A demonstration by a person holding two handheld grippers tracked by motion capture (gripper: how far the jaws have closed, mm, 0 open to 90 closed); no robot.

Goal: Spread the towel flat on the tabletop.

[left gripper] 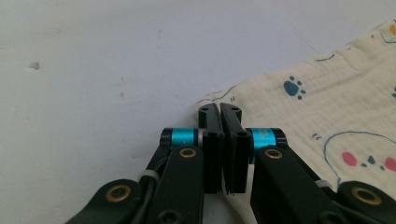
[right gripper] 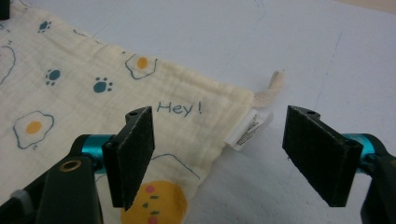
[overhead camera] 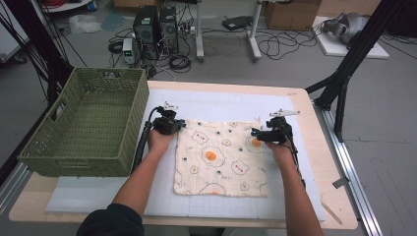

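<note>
Cream square muslin cloth w/ fried-egg & paw prints (overhead camera: 221, 157) lies flat on white gridded mat (overhead camera: 221, 105), just right of green woven plastic basket (overhead camera: 86, 125). Left gripper (left gripper: 220, 112) at cloth's far-left corner, jaws pressed together, pinching the cloth's edge. Right gripper (right gripper: 219, 140) at far-right corner, jaws wide apart, straddling the corner w/ white label (right gripper: 247, 130), not gripping.

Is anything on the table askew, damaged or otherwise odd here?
Nothing stands out. The printed cloth lies flat and fairly square on the white mat; the green basket sits upright at the table's left edge.
</note>
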